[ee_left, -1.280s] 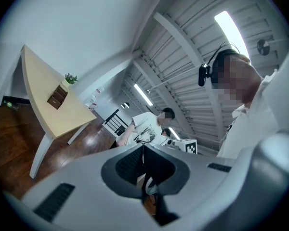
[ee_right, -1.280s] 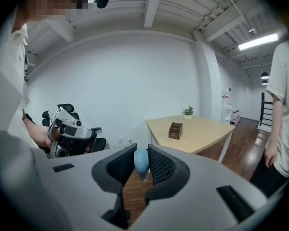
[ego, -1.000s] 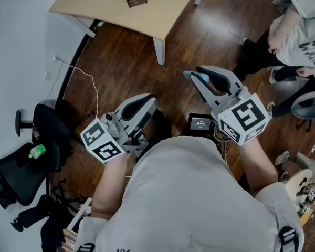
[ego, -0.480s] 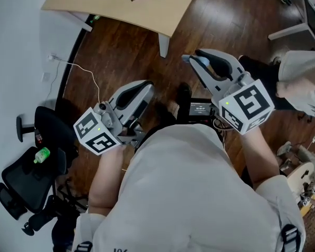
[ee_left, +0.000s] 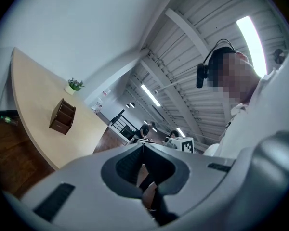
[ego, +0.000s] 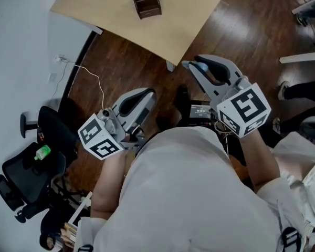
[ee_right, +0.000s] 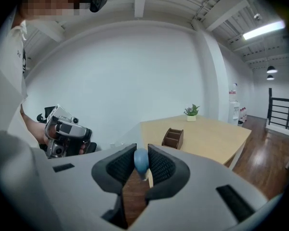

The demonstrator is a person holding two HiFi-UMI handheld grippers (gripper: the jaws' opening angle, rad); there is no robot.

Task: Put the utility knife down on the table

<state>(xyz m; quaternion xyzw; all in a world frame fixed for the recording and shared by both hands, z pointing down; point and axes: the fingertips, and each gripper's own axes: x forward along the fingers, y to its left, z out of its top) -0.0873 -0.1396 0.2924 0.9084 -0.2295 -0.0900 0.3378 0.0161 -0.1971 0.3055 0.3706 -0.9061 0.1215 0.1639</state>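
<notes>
Our right gripper (ego: 191, 67) clamps the knife (ee_right: 141, 160), short of the table (ego: 173, 25). Our left gripper (ego: 146, 94) is closed and empty. Next we must reach over the table and lower the knife.

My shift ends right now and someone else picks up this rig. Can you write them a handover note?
Grip: right tongs shut on the blue utility knife, held above the wood floor; left tongs shut, empty.
Place: the table lies ahead with a brown organizer on it; the knife is just short of its corner.
Done: knife gripped and near the table.
Left: carry it over bare tabletop, lower it, open the tongs.
</notes>
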